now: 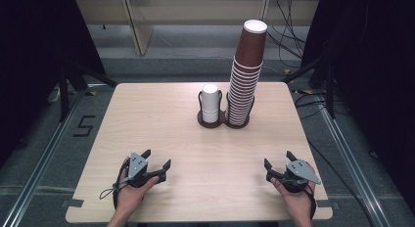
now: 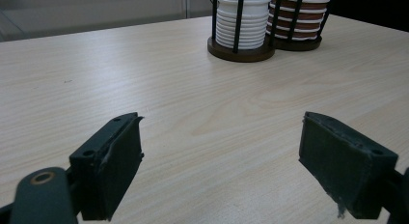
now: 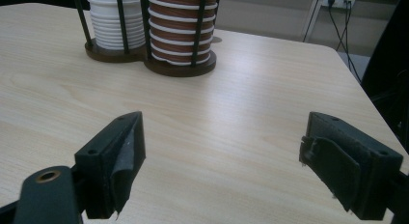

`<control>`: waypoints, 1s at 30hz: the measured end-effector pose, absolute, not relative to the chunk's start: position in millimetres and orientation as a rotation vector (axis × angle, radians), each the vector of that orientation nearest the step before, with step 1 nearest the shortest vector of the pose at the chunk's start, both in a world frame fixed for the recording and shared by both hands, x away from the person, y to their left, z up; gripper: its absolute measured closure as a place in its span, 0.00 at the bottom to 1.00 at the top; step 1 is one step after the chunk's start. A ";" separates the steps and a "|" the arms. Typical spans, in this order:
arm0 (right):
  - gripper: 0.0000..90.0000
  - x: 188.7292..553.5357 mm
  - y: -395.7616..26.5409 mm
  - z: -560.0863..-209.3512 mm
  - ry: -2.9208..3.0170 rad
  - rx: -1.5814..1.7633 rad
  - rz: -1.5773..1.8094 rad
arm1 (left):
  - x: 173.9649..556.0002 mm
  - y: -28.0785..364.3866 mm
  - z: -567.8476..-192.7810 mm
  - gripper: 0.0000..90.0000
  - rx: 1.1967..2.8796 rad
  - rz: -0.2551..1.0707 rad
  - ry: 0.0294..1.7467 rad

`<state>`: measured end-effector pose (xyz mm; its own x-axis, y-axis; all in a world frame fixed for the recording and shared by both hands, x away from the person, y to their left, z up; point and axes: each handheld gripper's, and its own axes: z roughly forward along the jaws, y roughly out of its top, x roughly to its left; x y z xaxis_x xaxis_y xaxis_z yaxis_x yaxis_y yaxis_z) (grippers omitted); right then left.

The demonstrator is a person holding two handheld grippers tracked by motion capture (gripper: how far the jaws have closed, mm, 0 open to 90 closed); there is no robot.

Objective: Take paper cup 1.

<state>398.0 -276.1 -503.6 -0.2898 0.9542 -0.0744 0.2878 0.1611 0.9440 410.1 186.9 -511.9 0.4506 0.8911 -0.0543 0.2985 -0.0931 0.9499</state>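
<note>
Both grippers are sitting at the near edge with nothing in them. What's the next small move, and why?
Probably reach the right gripper forward toward the tall brown cup stack. Its jaws stand open and empty, as do the left gripper's, and that stack leans high above the holder, nearer the right side.

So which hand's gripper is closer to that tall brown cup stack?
Right, slightly. The right gripper sits below the brown cup stack, just to its right; the left gripper lies farther off, lower left.
</note>
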 end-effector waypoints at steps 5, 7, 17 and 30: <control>0.18 398.9 -275.8 -504.1 1.705 1.211 1.176 | 410.6 186.1 -511.7 0.14 1.638 0.687 1.068; 0.18 398.5 -274.5 -503.7 1.701 1.222 1.197 | 411.6 184.4 -512.3 0.11 1.633 0.687 1.060; 0.17 401.0 -276.6 -503.5 1.698 1.204 1.173 | 409.1 178.4 -503.0 0.02 1.607 0.695 1.031; 0.18 397.7 -261.3 -486.5 1.734 1.156 1.264 | 431.2 160.1 -477.6 0.00 1.638 0.657 0.967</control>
<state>397.7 -261.3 -486.5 -0.3657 0.9303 -0.0276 0.2586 0.1300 0.9572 431.2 160.1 -477.6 0.5184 0.8533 -0.0556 0.2632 -0.0974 0.9598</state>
